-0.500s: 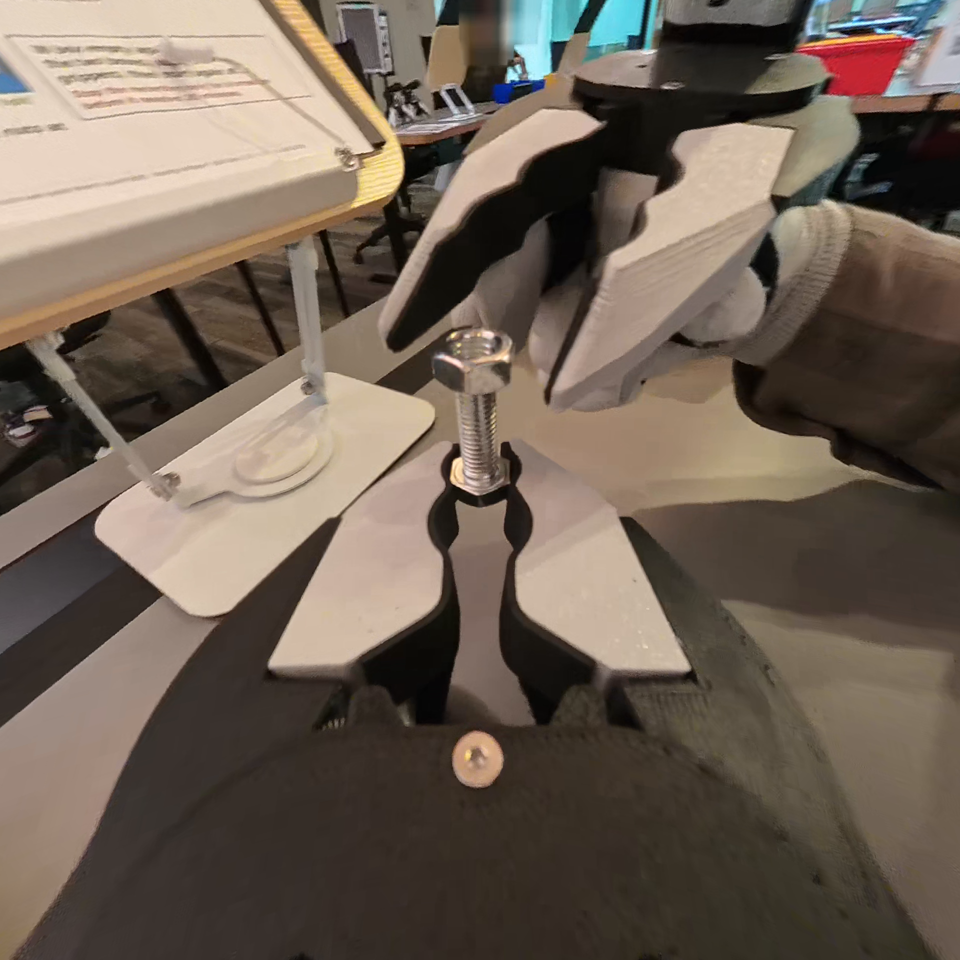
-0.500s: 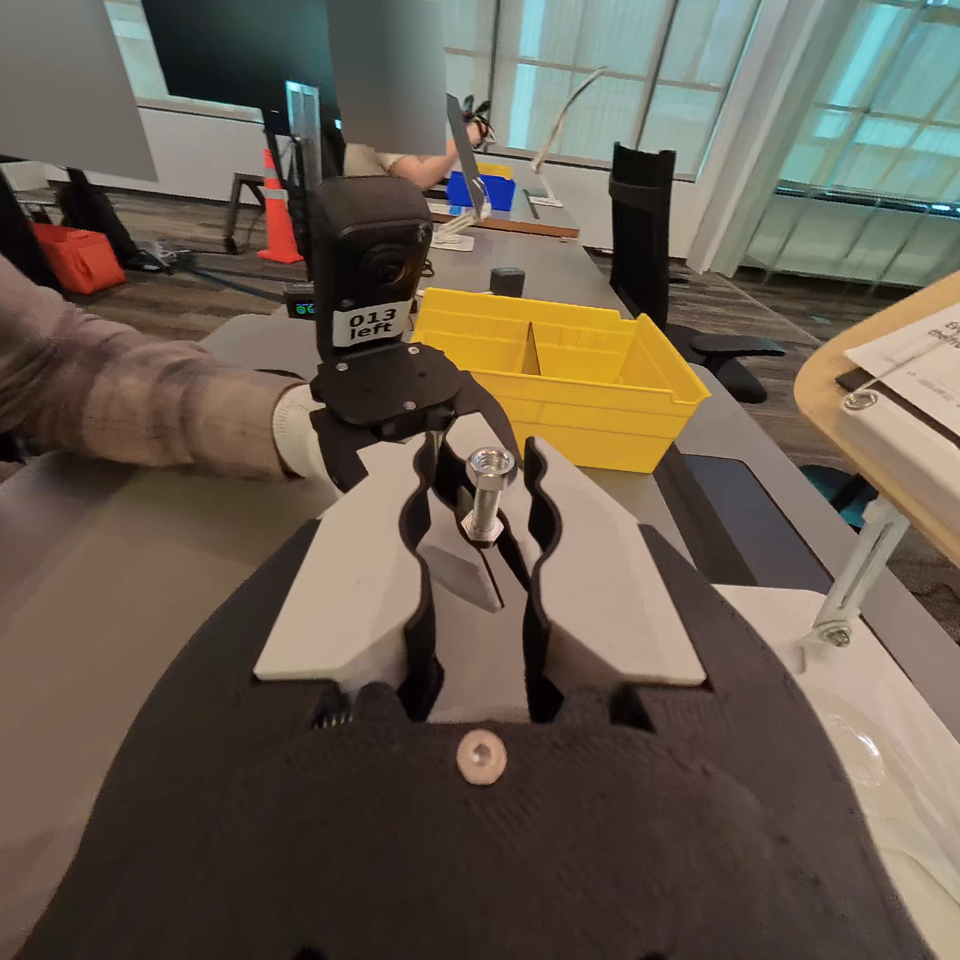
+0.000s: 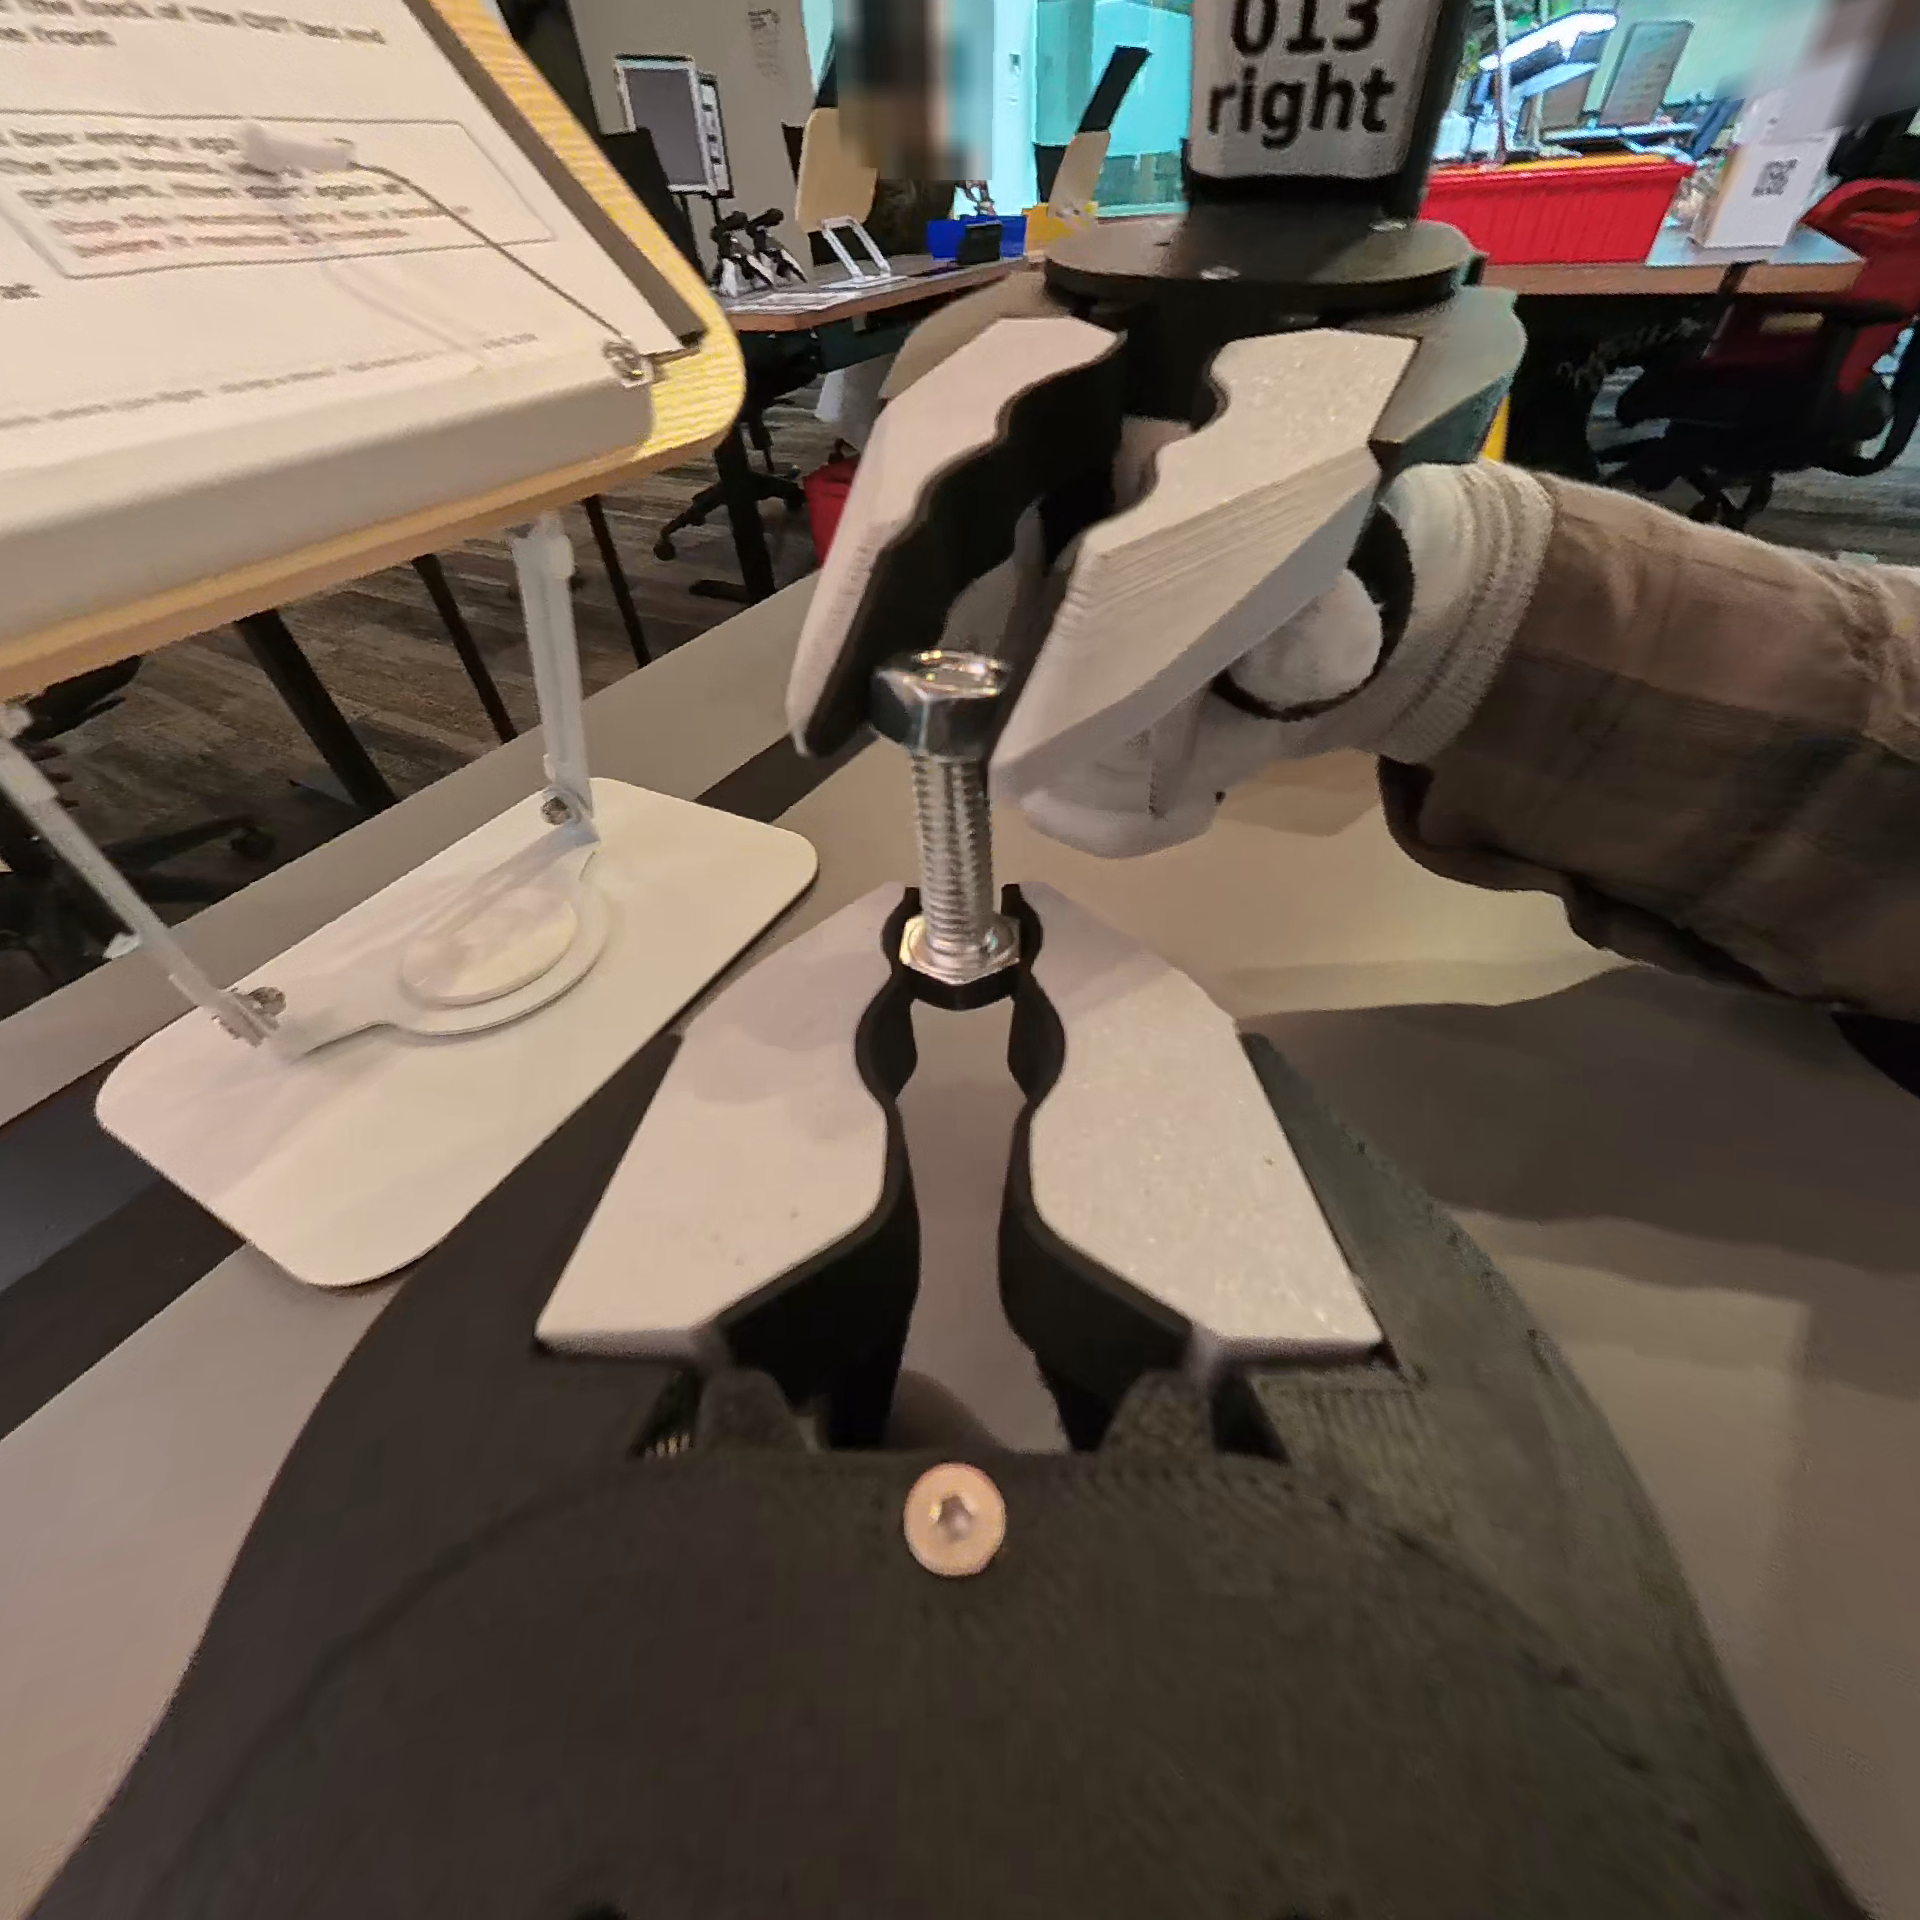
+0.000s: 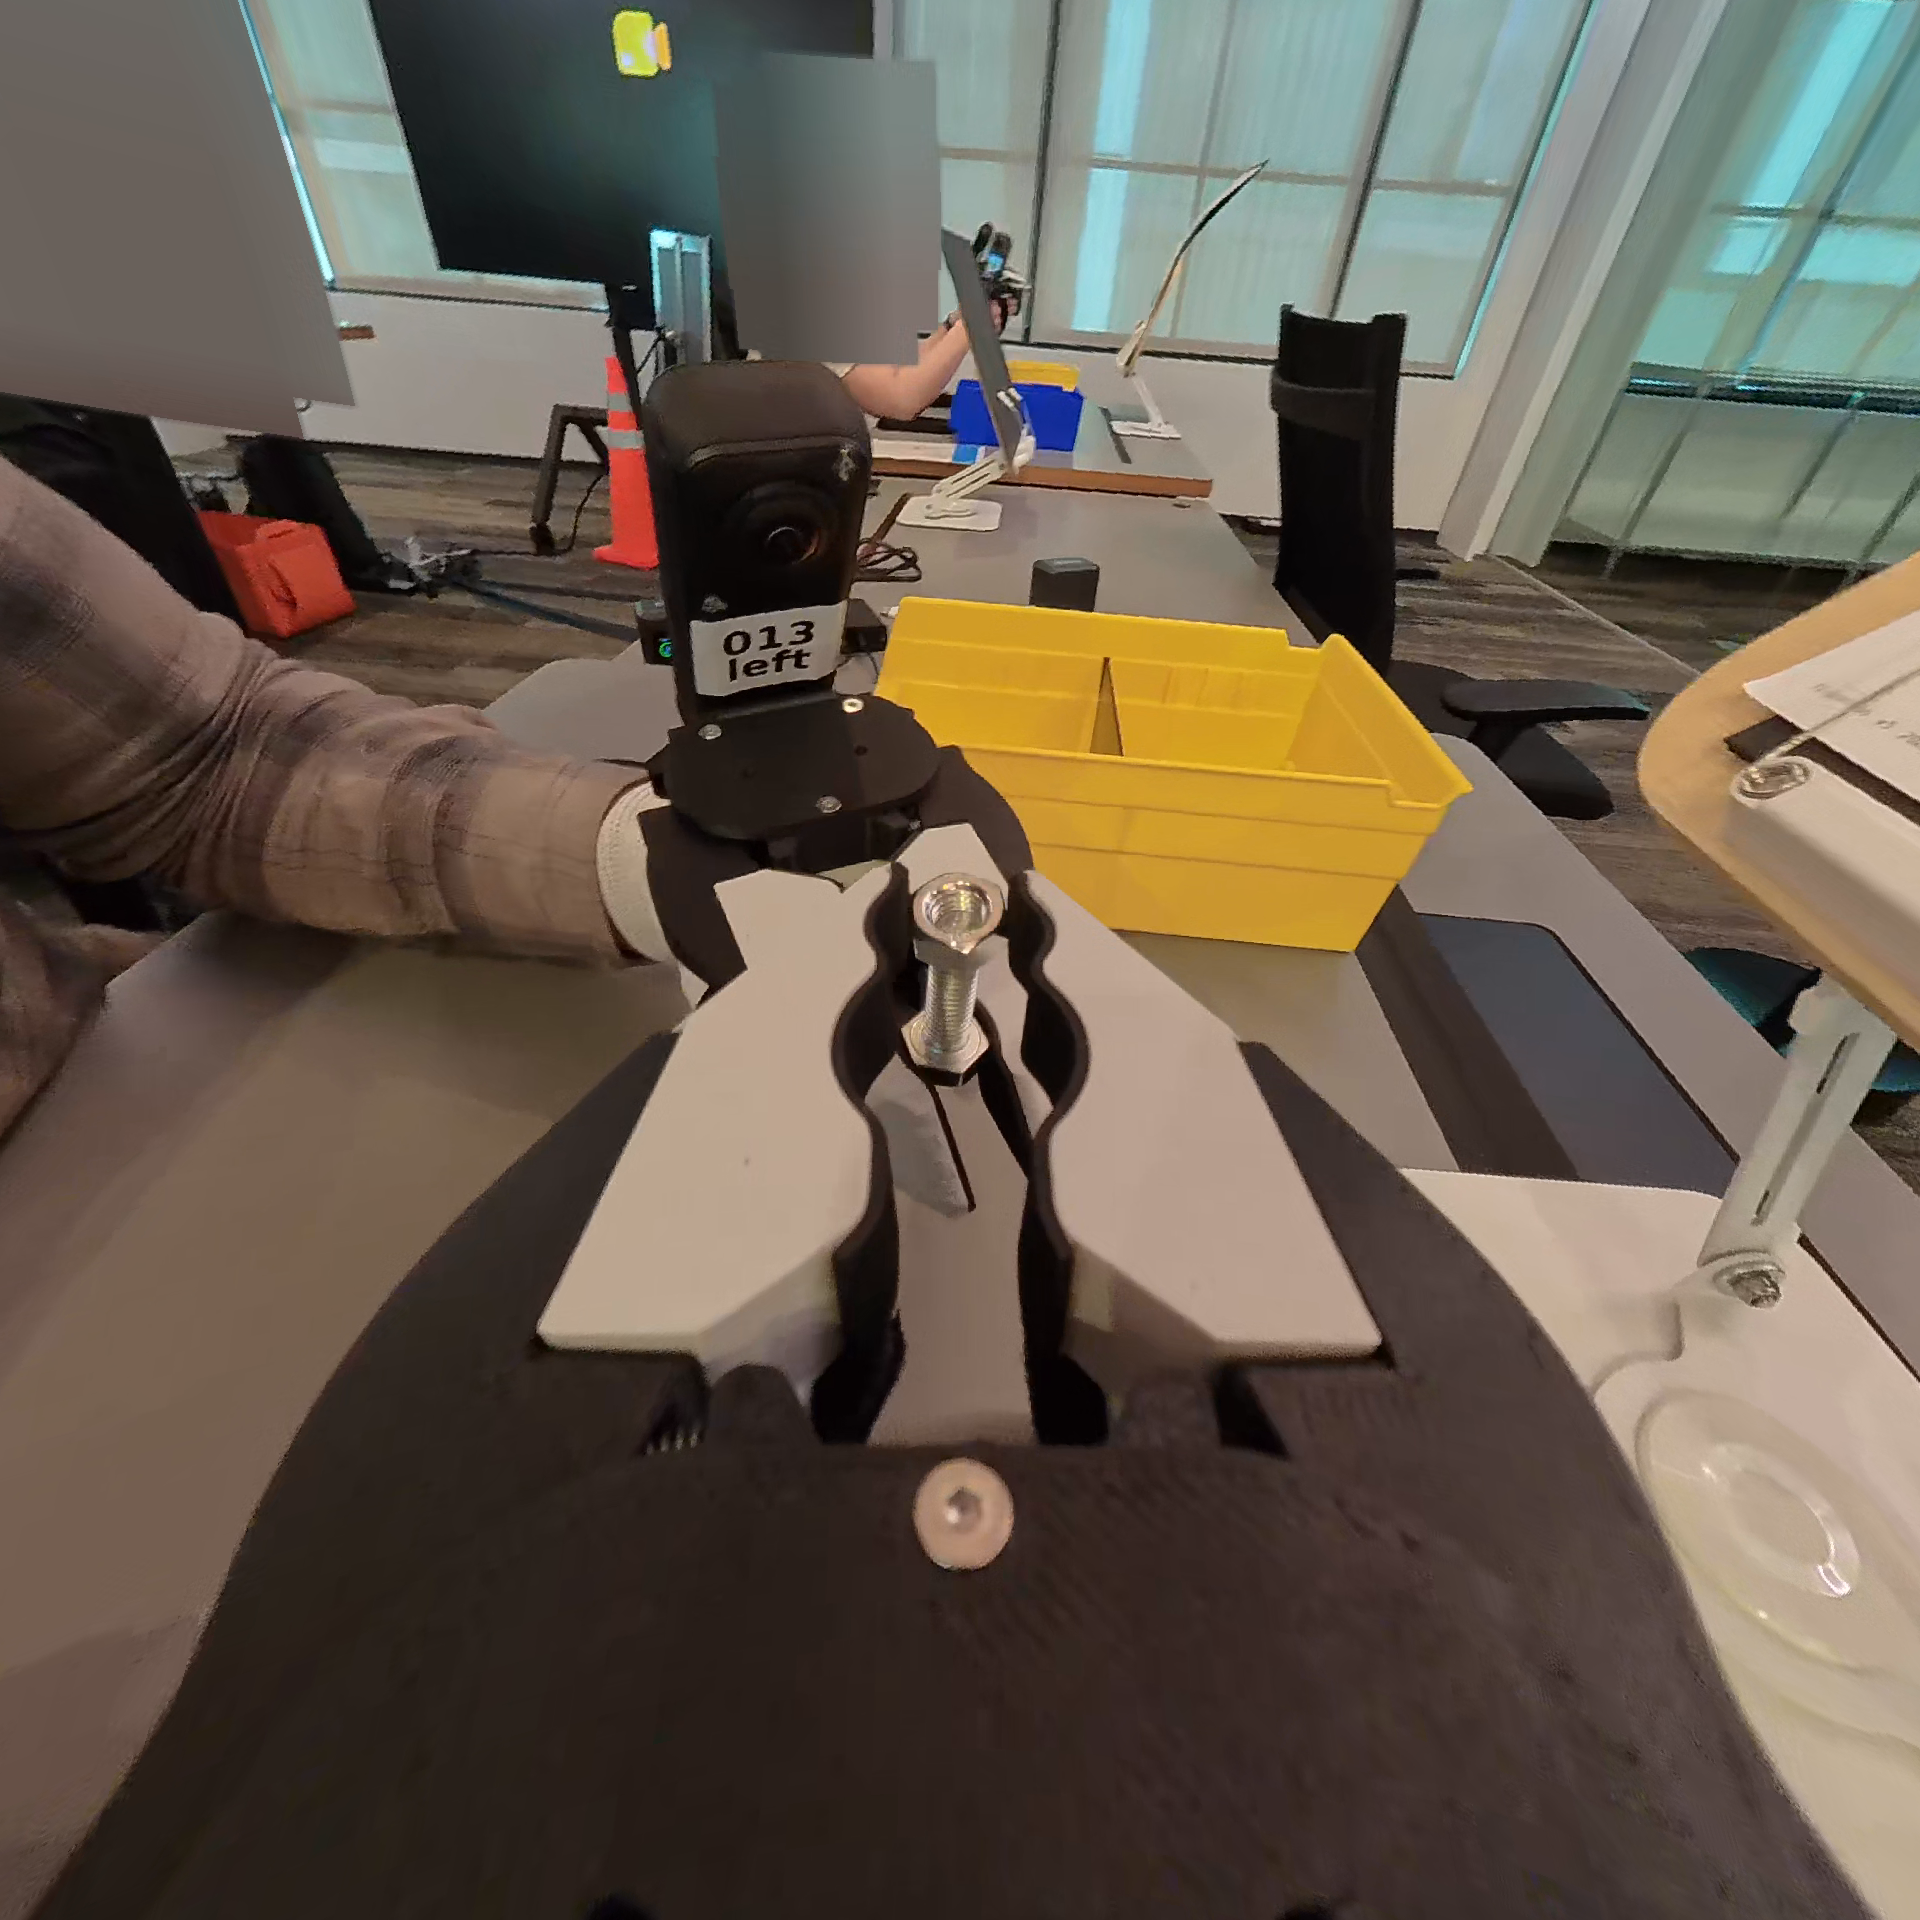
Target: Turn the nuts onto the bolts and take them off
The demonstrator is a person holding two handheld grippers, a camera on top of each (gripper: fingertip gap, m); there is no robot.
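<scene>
The left hand-held gripper (image 3: 956, 951) clamps an upright bolt (image 3: 948, 852) by its head above the grey surface (image 3: 1455, 914). The right hand-held gripper (image 3: 904, 717), fingers parted, straddles the nut (image 3: 940, 698) at the bolt's tip without gripping. A yellow divided bin (image 4: 1174, 769) sits behind and a white document stand (image 3: 436, 997) beside.

Ahead of my left tongs (image 3: 958, 935): my right tongs (image 3: 914, 727) block 12 o'clock, straddling the nut (image 3: 940, 698).
10 o'clock: document stand (image 3: 447, 1049) bars passage.
3 o'clock: bare worktop (image 3: 1558, 1143), free.
Right view, 1 o'clock: yellow bin (image 4: 1174, 831).
</scene>
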